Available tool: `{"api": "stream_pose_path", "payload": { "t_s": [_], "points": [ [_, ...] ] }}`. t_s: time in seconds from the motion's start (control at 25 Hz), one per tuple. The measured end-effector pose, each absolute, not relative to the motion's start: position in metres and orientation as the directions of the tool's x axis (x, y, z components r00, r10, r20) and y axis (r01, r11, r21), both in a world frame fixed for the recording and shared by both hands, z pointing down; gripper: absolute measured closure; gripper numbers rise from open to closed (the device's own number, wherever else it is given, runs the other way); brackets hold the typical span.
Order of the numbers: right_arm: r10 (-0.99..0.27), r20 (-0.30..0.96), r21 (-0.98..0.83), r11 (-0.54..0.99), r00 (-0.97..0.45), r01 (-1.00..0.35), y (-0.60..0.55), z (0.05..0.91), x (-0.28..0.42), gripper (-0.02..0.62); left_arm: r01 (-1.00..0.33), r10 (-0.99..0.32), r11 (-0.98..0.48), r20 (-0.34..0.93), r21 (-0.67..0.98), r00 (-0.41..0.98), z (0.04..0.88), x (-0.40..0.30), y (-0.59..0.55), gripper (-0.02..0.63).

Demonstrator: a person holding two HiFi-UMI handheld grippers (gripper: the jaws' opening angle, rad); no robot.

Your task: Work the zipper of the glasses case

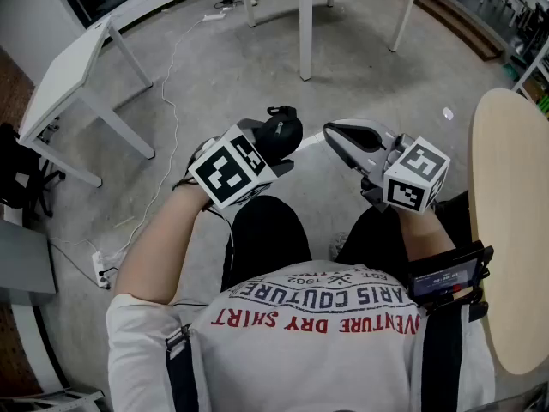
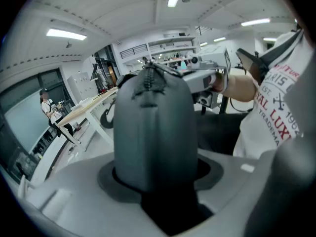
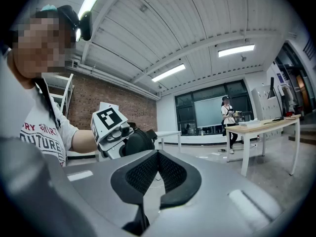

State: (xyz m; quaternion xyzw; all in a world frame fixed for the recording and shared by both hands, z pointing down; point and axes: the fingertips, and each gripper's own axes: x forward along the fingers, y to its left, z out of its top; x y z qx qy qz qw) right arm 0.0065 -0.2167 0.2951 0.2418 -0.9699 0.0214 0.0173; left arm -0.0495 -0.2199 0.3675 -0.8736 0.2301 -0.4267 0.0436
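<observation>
grip: left hand-held gripper clamped on the glasses case, up over the lap | right hand-held gripper shut, empty, near it | tip: open right, pinch the zipper pull (looks like it's at the far end), tug along the seam

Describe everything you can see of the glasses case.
The dark grey, rounded, fabric-looking glasses case is clamped at one end between the jaws of the left tool, held up in the air and resting on no surface. A black zipper with a small pull runs over its free end; how far it is zipped cannot be told. Nothing else touches it: the right tool is apart, shut and empty.
</observation>
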Motion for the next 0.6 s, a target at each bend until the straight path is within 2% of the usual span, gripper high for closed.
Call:
{"api": "stream_pose_path", "payload": {
  "t_s": [0.32, 0.6],
  "points": [
    [-0.462, 0.056, -0.036, 0.885, -0.885, -0.464, -0.215, 0.302, 0.005, 0.595, -0.208, -0.382, -0.919, 0.888, -0.335, 0.255, 0.402, -0.072, -0.229, 0.359],
    [-0.424, 0.027, -0.068, 0.903, -0.905, -0.425, -0.209, 0.308, -0.005, 0.595, -0.105, -0.223, -0.97, 0.974, -0.217, 0.044, 0.436, -0.093, -0.214, 0.359]
  ]
}}
